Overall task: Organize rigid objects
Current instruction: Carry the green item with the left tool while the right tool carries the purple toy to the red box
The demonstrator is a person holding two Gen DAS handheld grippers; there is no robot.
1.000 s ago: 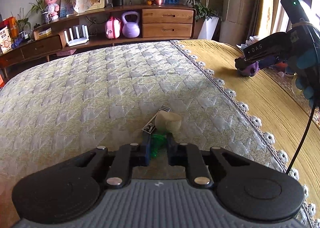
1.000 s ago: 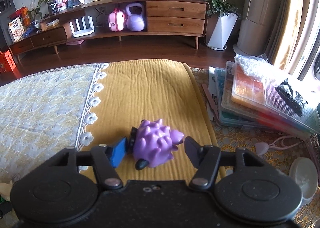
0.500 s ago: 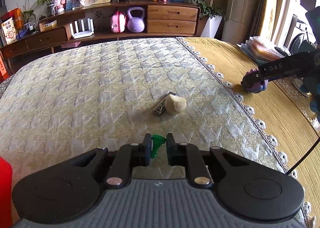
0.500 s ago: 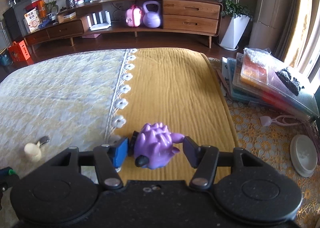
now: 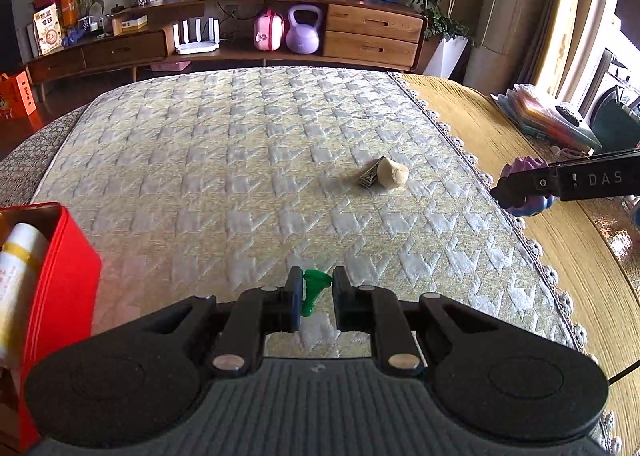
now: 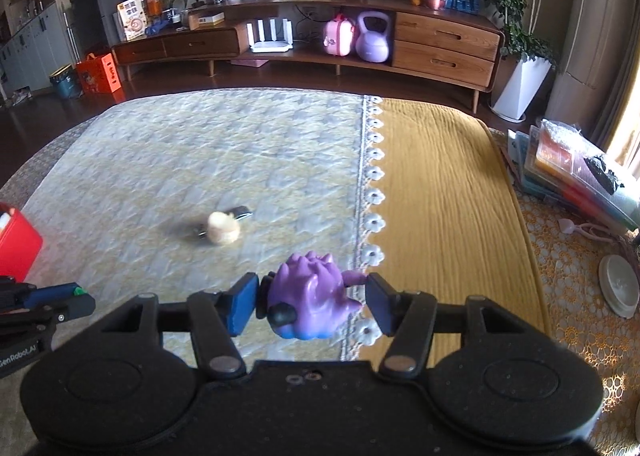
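Note:
My left gripper [image 5: 315,296] is shut on a small green toy [image 5: 314,290] and holds it above the pale quilted cover. My right gripper [image 6: 311,302] is shut on a purple spiky toy [image 6: 310,302]; it also shows at the right of the left wrist view [image 5: 524,186], above the lace border. A beige round toy [image 5: 393,173] lies on a small dark flat object [image 5: 370,175] on the quilt; both also show in the right wrist view [image 6: 223,228]. A red box [image 5: 56,288] with a white-and-yellow bottle [image 5: 18,256] inside stands at the left.
A yellow cover [image 6: 440,196] lies right of the lace border. Stacked plastic cases [image 6: 576,172] and a white lid [image 6: 618,286] sit at the far right. A wooden sideboard [image 5: 280,36] stands behind the bed.
Both grippers have pulled back and moved left with their toys. The beige toy now lies farther from my left gripper, and the red box has come into view at the left.

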